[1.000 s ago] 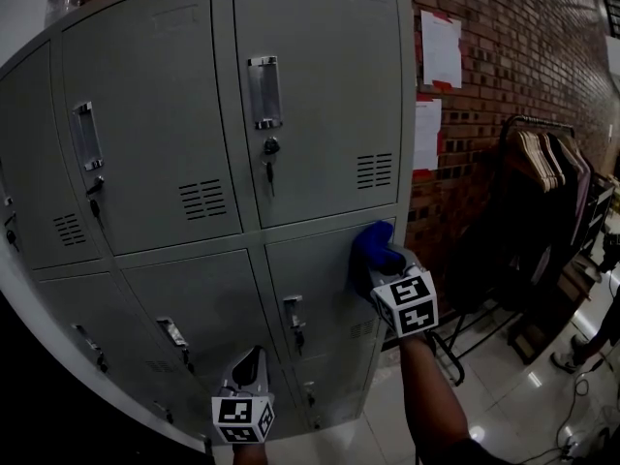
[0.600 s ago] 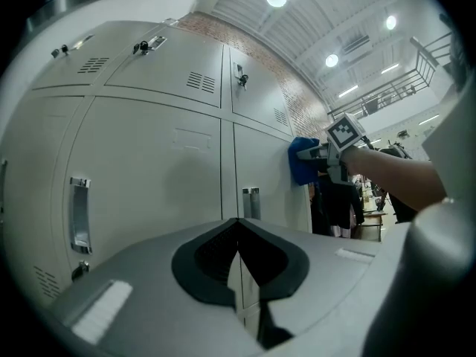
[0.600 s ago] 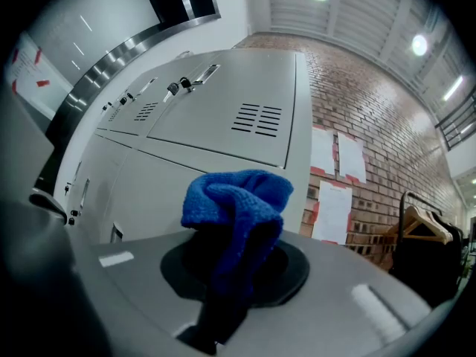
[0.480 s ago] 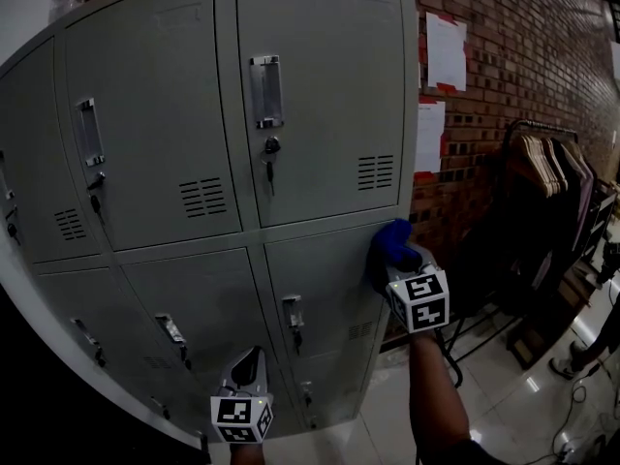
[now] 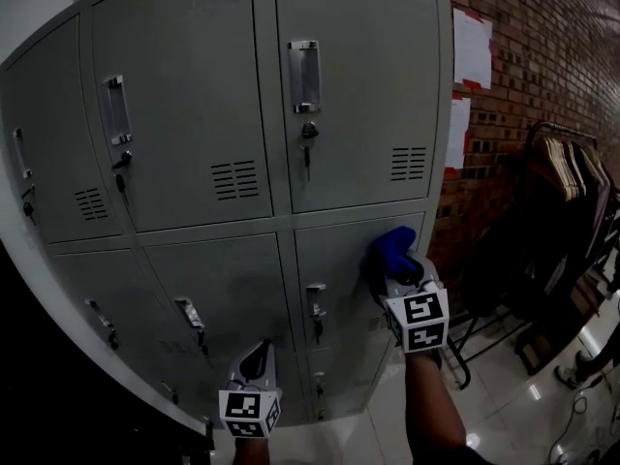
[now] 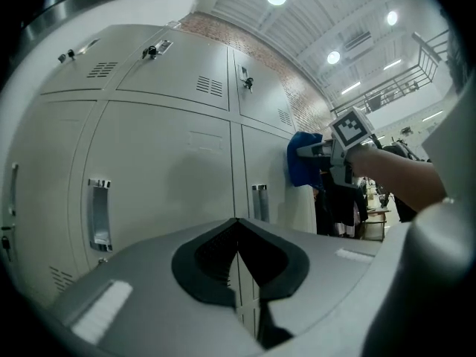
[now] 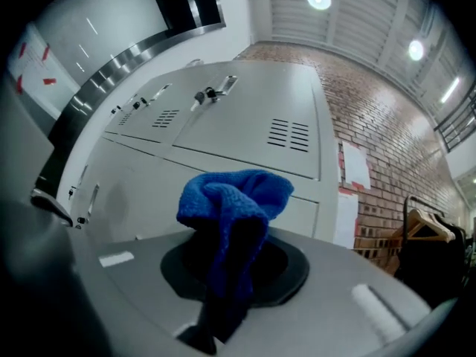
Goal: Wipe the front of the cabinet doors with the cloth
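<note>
Grey metal cabinet doors [image 5: 349,95] fill the head view, two rows of them with handles and vents. A blue cloth [image 5: 391,251] is pressed on the lower right door [image 5: 334,260], near its right edge. My right gripper [image 5: 395,269] is shut on the blue cloth [image 7: 232,203], which bunches up out of its jaws. My left gripper [image 5: 257,361] hangs low in front of the bottom doors, shut and empty [image 6: 236,253]. In the left gripper view the cloth [image 6: 302,158] and the right gripper [image 6: 335,149] show against the doors.
A brick wall [image 5: 542,37] with papers [image 5: 471,48] stands right of the cabinet. A clothes rack with dark garments [image 5: 567,197] is at the far right, over a glossy tiled floor [image 5: 504,410]. Keys hang in the door locks [image 5: 307,148].
The right gripper has slid the cloth to the right along the lower door, then slightly down. The head view has shifted, bringing the cabinet more to the right. The left gripper stayed low.
</note>
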`<state>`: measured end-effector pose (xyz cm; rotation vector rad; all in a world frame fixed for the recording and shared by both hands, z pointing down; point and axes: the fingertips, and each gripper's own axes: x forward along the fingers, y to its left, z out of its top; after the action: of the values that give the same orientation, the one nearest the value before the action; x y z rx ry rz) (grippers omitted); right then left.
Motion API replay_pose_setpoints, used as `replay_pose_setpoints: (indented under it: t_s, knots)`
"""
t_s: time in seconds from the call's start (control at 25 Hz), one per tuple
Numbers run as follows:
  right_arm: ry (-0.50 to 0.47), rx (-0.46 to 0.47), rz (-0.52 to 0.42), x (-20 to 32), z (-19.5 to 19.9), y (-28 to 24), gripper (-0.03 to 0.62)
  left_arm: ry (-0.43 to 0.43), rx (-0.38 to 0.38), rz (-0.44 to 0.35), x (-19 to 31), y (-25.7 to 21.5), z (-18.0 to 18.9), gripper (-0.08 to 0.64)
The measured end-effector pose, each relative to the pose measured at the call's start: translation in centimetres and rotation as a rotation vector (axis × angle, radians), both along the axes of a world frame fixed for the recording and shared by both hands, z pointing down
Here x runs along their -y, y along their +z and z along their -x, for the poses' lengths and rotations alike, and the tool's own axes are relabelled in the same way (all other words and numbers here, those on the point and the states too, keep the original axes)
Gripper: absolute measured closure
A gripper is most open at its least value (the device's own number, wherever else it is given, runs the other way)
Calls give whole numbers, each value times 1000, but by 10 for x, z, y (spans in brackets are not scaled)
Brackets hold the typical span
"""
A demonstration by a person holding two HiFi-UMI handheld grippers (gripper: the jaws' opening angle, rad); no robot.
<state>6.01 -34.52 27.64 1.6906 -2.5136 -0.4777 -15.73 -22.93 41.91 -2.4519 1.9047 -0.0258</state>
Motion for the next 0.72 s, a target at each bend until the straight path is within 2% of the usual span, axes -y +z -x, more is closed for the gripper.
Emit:
replay_pose_setpoints:
  t_s: [0.2,0.36,0.52,0.72]
  knots:
    - [-134,-1,13,-16,73,16,535,-25,-13,14,-6,6,17,546]
    - [-202,2,16,-23,112,19,535,-35,-15,12,-8,5,26,546]
    - [-232,2,30,-23,134,26,535,-43,-11,8,-9,5,33,546]
    - [-227,-8,30,-17,138,28,535,-51,-14,6,-8,3,39,546]
